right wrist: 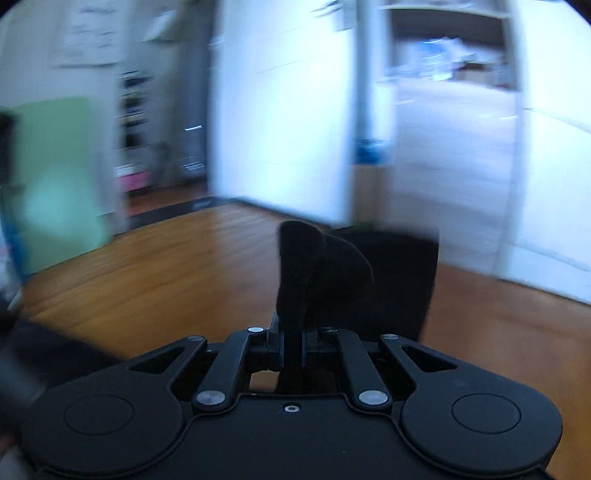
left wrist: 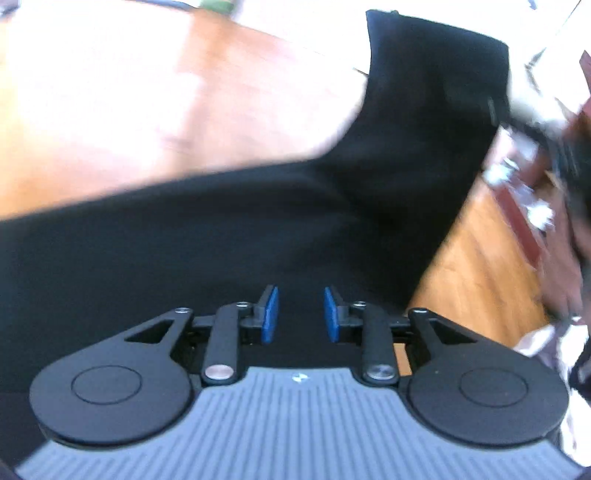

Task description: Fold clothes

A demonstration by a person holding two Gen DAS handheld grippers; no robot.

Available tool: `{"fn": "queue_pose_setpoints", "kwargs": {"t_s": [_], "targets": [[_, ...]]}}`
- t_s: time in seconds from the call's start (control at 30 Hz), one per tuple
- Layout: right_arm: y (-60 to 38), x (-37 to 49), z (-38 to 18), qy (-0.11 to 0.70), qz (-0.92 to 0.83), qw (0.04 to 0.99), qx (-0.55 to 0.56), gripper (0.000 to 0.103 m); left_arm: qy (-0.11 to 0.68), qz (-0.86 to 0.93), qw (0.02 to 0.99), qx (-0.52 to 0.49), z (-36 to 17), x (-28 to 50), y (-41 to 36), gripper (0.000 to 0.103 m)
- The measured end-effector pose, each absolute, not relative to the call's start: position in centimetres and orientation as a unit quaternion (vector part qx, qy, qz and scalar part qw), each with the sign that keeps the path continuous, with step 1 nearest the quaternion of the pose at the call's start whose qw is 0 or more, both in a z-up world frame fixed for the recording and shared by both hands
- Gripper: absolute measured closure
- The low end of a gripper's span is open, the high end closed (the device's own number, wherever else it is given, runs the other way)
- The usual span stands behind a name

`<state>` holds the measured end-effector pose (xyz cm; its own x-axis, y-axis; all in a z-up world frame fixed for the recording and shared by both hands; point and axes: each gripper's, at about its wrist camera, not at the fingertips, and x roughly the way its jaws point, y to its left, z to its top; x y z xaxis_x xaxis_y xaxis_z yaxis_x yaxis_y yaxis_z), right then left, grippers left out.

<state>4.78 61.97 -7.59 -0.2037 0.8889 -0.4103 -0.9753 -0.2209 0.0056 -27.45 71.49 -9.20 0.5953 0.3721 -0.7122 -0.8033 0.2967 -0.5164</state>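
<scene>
The left gripper (left wrist: 301,314) hangs spread over the black garment (left wrist: 221,240), pinching nothing. The cloth lies across the wooden floor (left wrist: 147,129), one panel running off toward one o'clock. The right gripper (right wrist: 293,349) is pressed together on a bunched fold of the same cloth, lifted at twelve o'clock. With only a narrow pinch, I'd worry the fold slips out, or drags the rest askew. Both views are blurred; a paper on the wall (right wrist: 92,33) at eleven o'clock is unreadable.
</scene>
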Motion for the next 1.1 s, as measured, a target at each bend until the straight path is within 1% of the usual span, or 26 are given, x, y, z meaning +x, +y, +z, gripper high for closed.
{"fn": "queue_pose_setpoints", "kwargs": {"t_s": [0.07, 0.17, 0.2, 0.23, 0.27, 0.33, 0.4, 0.43, 0.5, 0.57, 0.6, 0.63, 0.7, 0.8, 0.9, 0.97, 1.0, 1.03, 1.1], "targets": [[61.5, 0.4, -10.0, 0.162, 0.787, 0.569, -0.176, 0.094, 0.210, 0.410, 0.753, -0.469, -8.5, -31.3, 71.1, 0.075], [60.8, -6.5, -17.2, 0.195, 0.789, 0.509, -0.282, 0.094, 0.167, 0.451, 0.726, -0.491, -7.5, -37.0, 70.5, 0.075], [60.5, -8.3, -20.0, 0.193, 0.782, 0.493, -0.327, 0.094, 0.165, 0.457, 0.717, -0.500, -8.0, -37.7, 70.3, 0.075], [59.9, -9.9, -22.5, 0.176, 0.772, 0.485, -0.371, 0.093, 0.164, 0.462, 0.708, -0.508, -8.5, -38.2, 70.0, 0.075], [58.9, -10.7, -23.1, 0.130, 0.772, 0.487, -0.387, 0.088, 0.163, 0.467, 0.699, -0.516, -9.0, -38.8, 69.7, 0.075], [57.0, -12.2, -24.1, 0.033, 0.767, 0.489, -0.413, 0.088, 0.169, 0.473, 0.690, -0.521, -9.7, -39.5, 69.6, 0.075], [56.9, -12.1, -23.8, 0.027, 0.764, 0.490, -0.420, 0.088, 0.180, 0.472, 0.692, -0.516, -9.8, -39.5, 69.9, 0.075], [56.9, -12.0, -23.6, 0.026, 0.762, 0.490, -0.423, 0.084, 0.177, 0.469, 0.694, -0.517, -9.9, -38.8, 70.1, 0.075], [57.1, -11.1, -22.8, 0.066, 0.764, 0.500, -0.402, 0.077, 0.162, 0.457, 0.699, -0.526, -10.0, -38.7, 70.6, 0.075], [57.3, -9.7, -21.9, 0.128, 0.774, 0.502, -0.364, 0.068, 0.161, 0.454, 0.701, -0.526, -10.1, -37.2, 70.6, 0.073], [57.2, -9.0, -21.6, 0.162, 0.779, 0.498, -0.344, 0.068, 0.161, 0.453, 0.702, -0.526, -10.2, -36.5, 70.5, 0.072], [57.1, -8.2, -21.7, 0.198, 0.787, 0.485, -0.325, 0.065, 0.164, 0.455, 0.700, -0.526, -10.5, -36.6, 70.5, 0.072], [56.5, -7.5, -22.0, 0.231, 0.797, 0.467, -0.305, 0.065, 0.163, 0.452, 0.693, -0.537, -11.3, -37.0, 70.6, 0.072], [56.2, -6.3, -21.7, 0.276, 0.788, 0.472, -0.283, 0.067, 0.147, 0.434, 0.683, -0.569, -12.5, -37.3, 70.5, 0.072], [55.8, -4.8, -21.1, 0.312, 0.764, 0.505, -0.253, 0.066, 0.137, 0.414, 0.679, -0.591, -13.1, -37.6, 70.0, 0.058], [55.1, -2.8, -21.1, 0.310, 0.734, 0.553, -0.242, 0.063, 0.141, 0.406, 0.672, -0.603, -13.6, -37.5, 69.8, 0.051], [54.7, -1.7, -21.1, 0.308, 0.719, 0.577, -0.237, 0.063, 0.142, 0.402, 0.667, -0.611, -13.9, -37.5, 69.8, 0.043], [54.4, -0.7, -21.1, 0.306, 0.702, 0.600, -0.231, 0.063, 0.139, 0.399, 0.663, -0.618, -14.2, -37.4, 69.9, 0.038], [54.7, 0.7, -20.7, 0.311, 0.681, 0.622, -0.231, 0.063, 0.132, 0.393, 0.655, -0.631, -14.9, -37.0, 70.0, 0.034]]}}
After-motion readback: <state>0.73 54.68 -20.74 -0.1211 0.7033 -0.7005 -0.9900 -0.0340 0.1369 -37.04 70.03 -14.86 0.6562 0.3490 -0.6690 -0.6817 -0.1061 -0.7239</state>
